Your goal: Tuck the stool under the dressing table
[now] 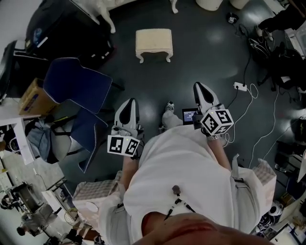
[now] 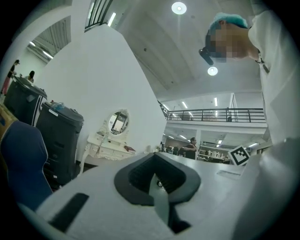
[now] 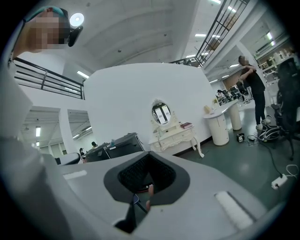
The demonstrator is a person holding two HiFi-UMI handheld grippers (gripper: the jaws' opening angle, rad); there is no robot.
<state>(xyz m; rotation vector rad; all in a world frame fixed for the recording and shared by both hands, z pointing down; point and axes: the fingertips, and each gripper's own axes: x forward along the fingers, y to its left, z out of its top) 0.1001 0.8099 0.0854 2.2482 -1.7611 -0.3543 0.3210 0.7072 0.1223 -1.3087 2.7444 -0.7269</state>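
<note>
The cream stool (image 1: 153,43) stands alone on the dark floor, well ahead of both grippers. Only the white legs of the dressing table (image 1: 103,13) show at the top edge of the head view. In the gripper views the dressing table (image 2: 114,146) (image 3: 177,134) stands against a white wall with an oval mirror on it, and the stool is hidden there. My left gripper (image 1: 128,104) (image 2: 157,182) and right gripper (image 1: 201,89) (image 3: 145,188) are held out in front of the person, both shut with nothing between the jaws.
A blue chair (image 1: 76,87) and a cardboard box (image 1: 33,98) crowd the left. Black bins (image 2: 58,136) stand left of the dressing table. A power strip (image 1: 240,86) with white cables lies on the right. A white round pedestal (image 3: 219,125) and a standing person (image 3: 253,84) are further right.
</note>
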